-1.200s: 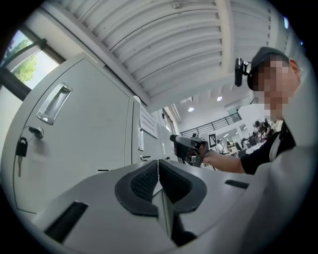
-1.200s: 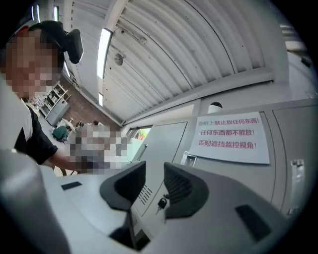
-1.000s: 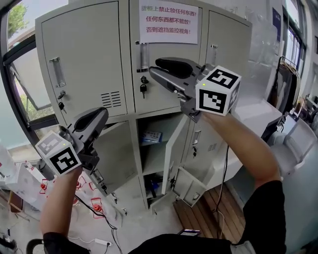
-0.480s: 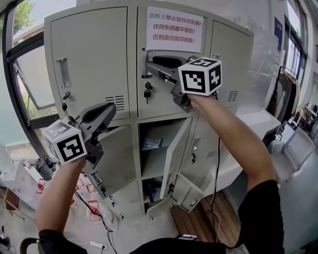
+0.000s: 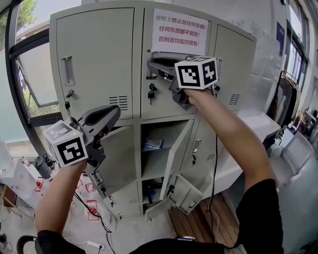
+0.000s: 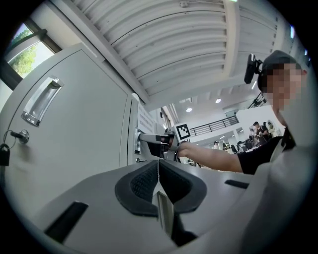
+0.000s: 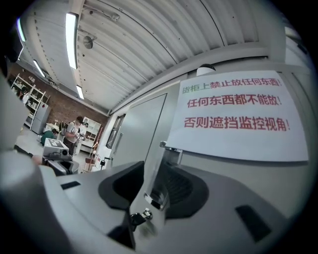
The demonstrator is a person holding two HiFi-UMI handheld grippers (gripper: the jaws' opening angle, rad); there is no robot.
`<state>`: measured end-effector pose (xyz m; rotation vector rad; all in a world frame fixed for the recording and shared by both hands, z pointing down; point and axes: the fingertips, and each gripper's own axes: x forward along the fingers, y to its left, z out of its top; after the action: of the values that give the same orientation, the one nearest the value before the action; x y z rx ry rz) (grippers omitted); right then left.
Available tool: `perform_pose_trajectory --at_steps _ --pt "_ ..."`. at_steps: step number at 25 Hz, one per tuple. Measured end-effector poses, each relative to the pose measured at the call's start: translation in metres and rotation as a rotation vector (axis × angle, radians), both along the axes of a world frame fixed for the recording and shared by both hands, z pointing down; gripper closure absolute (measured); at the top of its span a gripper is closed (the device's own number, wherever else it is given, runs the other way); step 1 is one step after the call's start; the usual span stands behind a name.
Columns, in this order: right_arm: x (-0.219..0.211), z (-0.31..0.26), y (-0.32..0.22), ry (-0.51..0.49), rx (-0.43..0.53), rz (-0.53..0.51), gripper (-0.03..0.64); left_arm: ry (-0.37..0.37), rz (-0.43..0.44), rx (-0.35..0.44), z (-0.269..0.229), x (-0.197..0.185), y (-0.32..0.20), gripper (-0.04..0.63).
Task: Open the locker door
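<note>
Daylight is coming through a window point(image 5: 30, 84) at the left while we are facing a grey metal locker bank point(image 5: 131, 15) that is filling most of the head view. We are reaching for the upper middle door point(image 5: 166, 106), which is sitting shut and flush in its frame, its face turned toward us and its long axis running top to bottom. Its handle point(image 7: 153, 168) is also running vertically, along the door's left edge, with a key point(image 5: 150, 93) hanging from the lock just under it and a white paper notice point(image 5: 180, 32) in red print covering the top of the panel. We are holding the right gripper point(image 5: 155, 67) against that edge with its jaws spread wide, the handle standing between them and neither pad clearly pressing on it. We are keeping the left gripper point(image 6: 159, 166) low and well apart from that door, in front of the lower left door point(image 5: 119, 158), its jaws closed together on nothing. Below, the lower middle door point(image 5: 176, 154) is hanging open, and its compartment is showing a shelf with a blue and white packet point(image 5: 151, 144) lying on it; what is sitting in the darker space beneath we cannot tell.
</note>
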<state>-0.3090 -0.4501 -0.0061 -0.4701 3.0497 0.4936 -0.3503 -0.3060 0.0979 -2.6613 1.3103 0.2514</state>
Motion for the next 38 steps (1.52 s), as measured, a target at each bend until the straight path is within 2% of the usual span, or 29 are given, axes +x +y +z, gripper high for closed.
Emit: perform_pose_trajectory --at_steps 10,14,20,28,31,38 --pt "-0.009 0.005 0.0 0.032 -0.027 0.013 0.486 -0.026 0.103 0.041 -0.003 0.04 0.031 0.577" --pt "-0.008 0.004 -0.005 0.057 -0.041 0.028 0.512 -0.041 0.128 0.051 -0.002 0.049 0.041 0.577" --pt "-0.009 0.005 -0.008 0.063 -0.057 0.05 0.533 -0.038 0.119 0.046 0.003 0.048 0.044 0.577" --pt "-0.006 0.002 -0.01 0.025 -0.116 0.052 0.581 -0.026 0.104 0.043 0.005 0.042 0.046 0.577" --pt "-0.004 0.002 -0.007 0.016 -0.142 0.041 0.581 -0.014 0.096 0.046 0.006 0.041 0.048 0.577" --pt "0.005 0.001 0.004 0.004 -0.161 -0.007 0.581 -0.037 0.105 0.028 0.009 0.052 0.048 0.577"
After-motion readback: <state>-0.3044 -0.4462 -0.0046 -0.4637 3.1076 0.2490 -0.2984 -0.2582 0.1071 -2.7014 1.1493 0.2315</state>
